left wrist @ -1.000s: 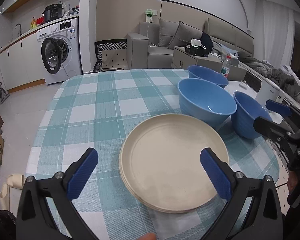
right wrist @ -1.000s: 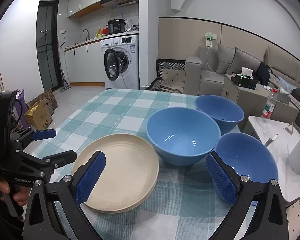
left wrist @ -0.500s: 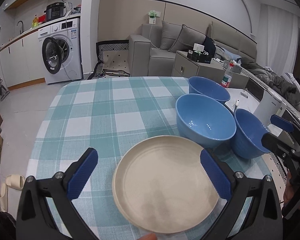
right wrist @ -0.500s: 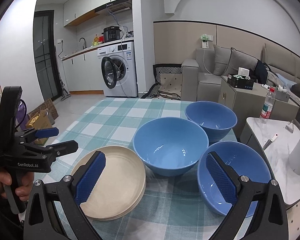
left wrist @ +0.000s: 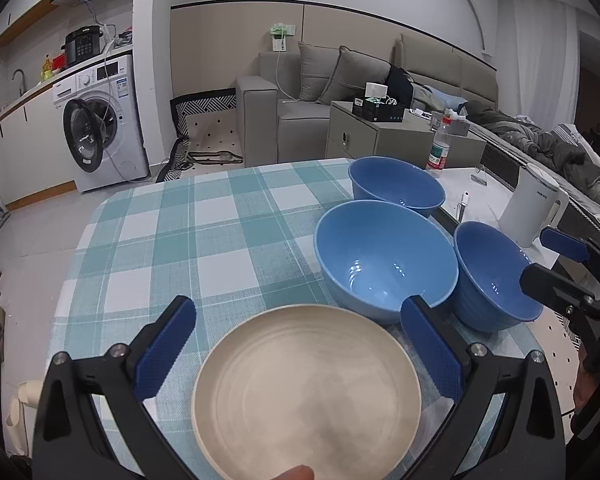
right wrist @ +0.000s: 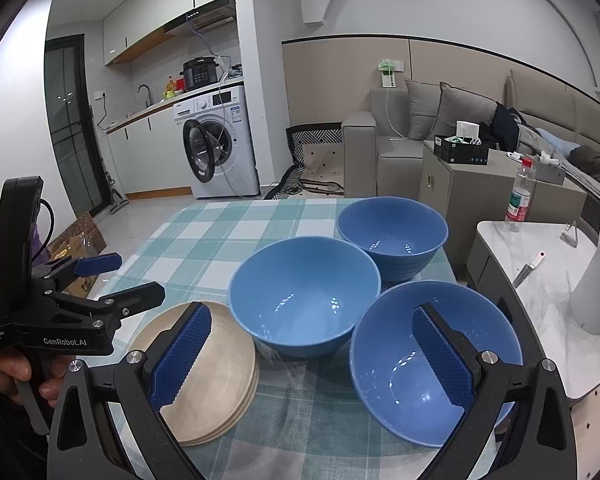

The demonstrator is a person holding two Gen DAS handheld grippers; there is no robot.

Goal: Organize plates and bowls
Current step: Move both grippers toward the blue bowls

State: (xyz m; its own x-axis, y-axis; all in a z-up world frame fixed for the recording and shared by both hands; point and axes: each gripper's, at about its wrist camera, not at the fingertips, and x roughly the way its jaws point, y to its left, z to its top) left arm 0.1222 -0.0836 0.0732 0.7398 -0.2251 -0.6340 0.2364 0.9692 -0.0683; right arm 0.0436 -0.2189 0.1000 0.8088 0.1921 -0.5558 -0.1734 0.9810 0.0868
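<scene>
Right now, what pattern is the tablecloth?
Teal-and-white plaid tablecloth, clearest in the left wrist view.

The left and far part of the checked tablecloth [left wrist: 188,240] lies bare, giving open passage from the washing-machine side. The right half is crowded: the stack of cream plates [right wrist: 220,376] sits at the near edge, with the middle blue bowl [right wrist: 304,296] just behind it, rims close. The near blue bowl [right wrist: 432,360] and the far blue bowl [right wrist: 392,232] crowd against the middle one, leaving only narrow gaps between them. To the right, past the table edge, a white kettle [left wrist: 534,204] and a water bottle [right wrist: 520,196] stand on the marble side table [right wrist: 548,280].
</scene>
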